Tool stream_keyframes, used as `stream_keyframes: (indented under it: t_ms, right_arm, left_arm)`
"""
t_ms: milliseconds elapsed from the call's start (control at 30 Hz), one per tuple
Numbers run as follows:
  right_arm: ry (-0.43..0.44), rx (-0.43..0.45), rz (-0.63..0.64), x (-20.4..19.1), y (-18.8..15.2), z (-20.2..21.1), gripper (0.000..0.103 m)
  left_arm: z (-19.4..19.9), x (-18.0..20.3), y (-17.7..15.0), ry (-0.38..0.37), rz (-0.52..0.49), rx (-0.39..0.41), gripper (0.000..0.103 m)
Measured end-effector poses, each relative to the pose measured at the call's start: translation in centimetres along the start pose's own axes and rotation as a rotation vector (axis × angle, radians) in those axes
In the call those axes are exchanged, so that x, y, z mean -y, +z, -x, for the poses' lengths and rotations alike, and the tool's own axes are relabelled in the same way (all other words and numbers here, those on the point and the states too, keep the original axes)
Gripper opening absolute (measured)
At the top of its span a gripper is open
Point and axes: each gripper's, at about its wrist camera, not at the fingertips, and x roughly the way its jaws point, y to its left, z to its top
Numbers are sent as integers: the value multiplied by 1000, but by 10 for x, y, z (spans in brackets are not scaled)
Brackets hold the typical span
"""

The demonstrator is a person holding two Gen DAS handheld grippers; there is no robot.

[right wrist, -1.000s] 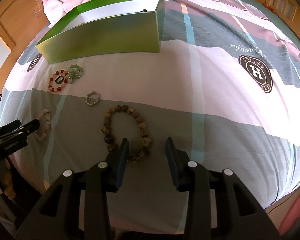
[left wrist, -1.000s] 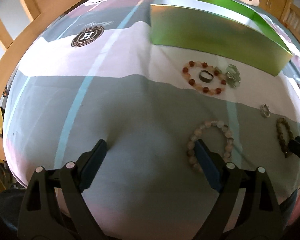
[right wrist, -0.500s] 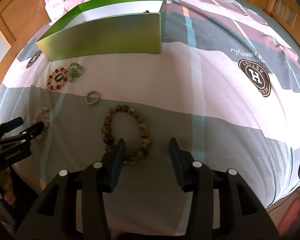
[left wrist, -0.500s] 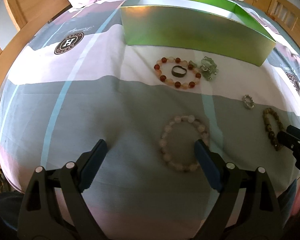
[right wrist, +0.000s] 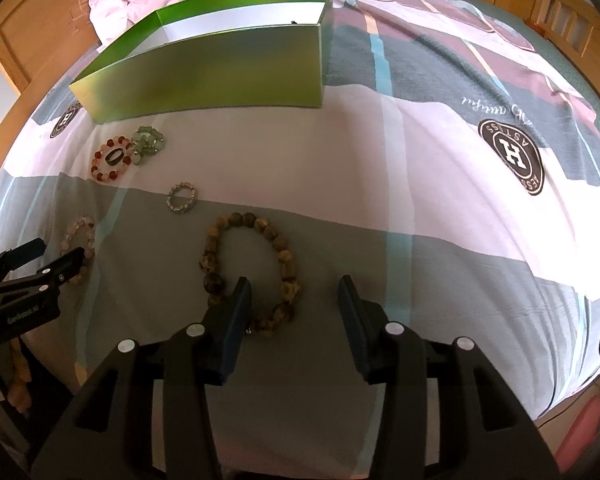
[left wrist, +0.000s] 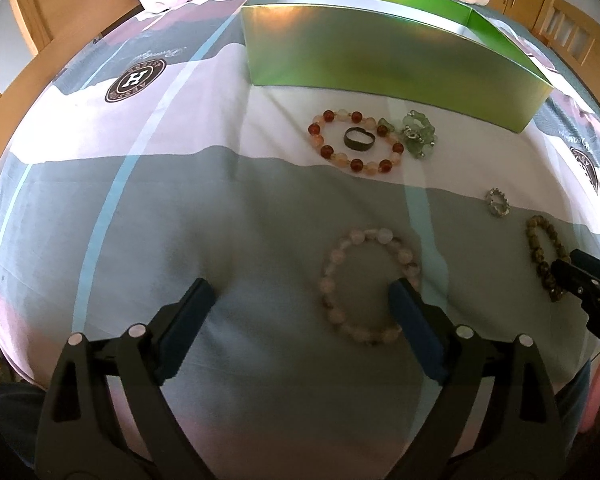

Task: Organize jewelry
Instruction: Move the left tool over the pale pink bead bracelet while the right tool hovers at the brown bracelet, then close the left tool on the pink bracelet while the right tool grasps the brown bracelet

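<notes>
Your bedspread [right wrist: 440, 184] carries round dark badges with a big white "H" in the middle; the one by your right side [right wrist: 514, 156] reads "ASTSS" along its rim, with cursive script just above it that is too faint to read. A second badge [left wrist: 135, 80] lies near the left corner of the green box. The body of your left gripper shows small white lettering in the right wrist view, but you cannot make it out.

The green box [left wrist: 380, 60] stands open at the top with a white inside; only a tiny dark speck shows at its far corner, and what it is cannot be told.

All the jewelry lies on the bedspread outside the box. Just in front of the box, a red and pale bead bracelet [left wrist: 354, 142] rings a dark ring [left wrist: 359, 143], touching a pale green bracelet [left wrist: 418, 134]. A small silver ring [left wrist: 497, 202] lies apart, nearer you.

Your left gripper [left wrist: 300, 292] is spread wide with nothing clamped; its right finger sits inside the loop of the pink bead bracelet [left wrist: 370, 286]. Your right gripper [right wrist: 294, 296] is partly spread and clamps nothing; its left finger stands inside the loop of the brown bead bracelet [right wrist: 252, 272], whose right side lies between the fingers.
</notes>
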Motion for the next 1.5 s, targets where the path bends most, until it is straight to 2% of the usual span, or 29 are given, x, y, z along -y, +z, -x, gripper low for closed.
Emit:
stream_keyframes:
  t_ms: [133, 300, 533, 600, 667, 700, 733, 800, 867, 1033, 1133, 1200, 1500]
  right_arm:
    - [3, 24, 15, -1, -3, 0, 54]
    - [0, 36, 54, -4, -4, -2, 63]
    - [-21, 38, 40, 0, -2, -1, 63]
    - [-31, 43, 32, 1, -2, 0, 63]
    - [-26, 38, 26, 2, -1, -1, 62]
    - [-32, 38, 31, 2, 0, -1, 58]
    - [-38, 40, 41, 0, 0, -1, 55]
    - [-35, 42, 52, -2, 0, 0, 47]
    - [-29, 42, 66, -5, -1, 1, 41]
    - [-26, 40, 98, -14, -2, 2, 25]
    - [-11, 36, 102, -16, -3, 2, 13]
    - [-11, 35, 112, -18, -2, 3, 12]
    - [3, 55, 108, -22, -3, 11, 12]
  left_arm:
    - [-3, -1, 0, 9, 6, -4, 98]
    - [-5, -2, 0, 4, 4, 1, 99]
    - [-4, -3, 0, -2, 8, 0, 98]
    - [-2, -3, -1, -4, 7, 8, 96]
    - [0, -2, -1, 0, -4, 22, 84]
    - [2, 0, -1, -1, -9, 30, 80]
    - [3, 1, 0, -7, -17, 36, 71]
    - [5, 4, 0, -6, -27, 41, 64]
    - [6, 7, 0, -21, -39, 44, 52]
    - [10, 16, -1, -38, -67, 47, 34]
    - [14, 19, -2, -49, -69, 48, 19]
    - [15, 21, -2, -49, -76, 48, 10]
    - [29, 27, -2, -70, -92, 78, 8]
